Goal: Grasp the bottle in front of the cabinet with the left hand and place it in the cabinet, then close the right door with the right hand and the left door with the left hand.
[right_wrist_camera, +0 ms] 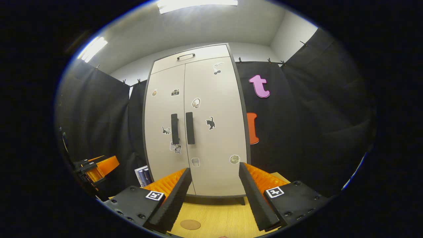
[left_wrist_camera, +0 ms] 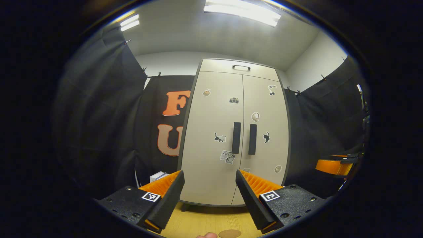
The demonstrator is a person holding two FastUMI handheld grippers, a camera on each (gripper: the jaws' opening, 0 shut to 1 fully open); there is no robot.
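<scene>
Left gripper (left_wrist_camera: pixel 210 201) with jaws wide, empty, above the wooden table (left_wrist_camera: pixel 211 219), aimed at the cabinet (left_wrist_camera: pixel 231 132). Left door (left_wrist_camera: pixel 211 132) and right door (left_wrist_camera: pixel 266 132) both closed, dark handles (left_wrist_camera: pixel 236 138) just beside each other at the middle seam. Bottle not visible, presumably behind the closed doors; cannot tell. Right gripper (right_wrist_camera: pixel 214 201) also with jaws wide, empty, facing the cabinet from the right.
</scene>
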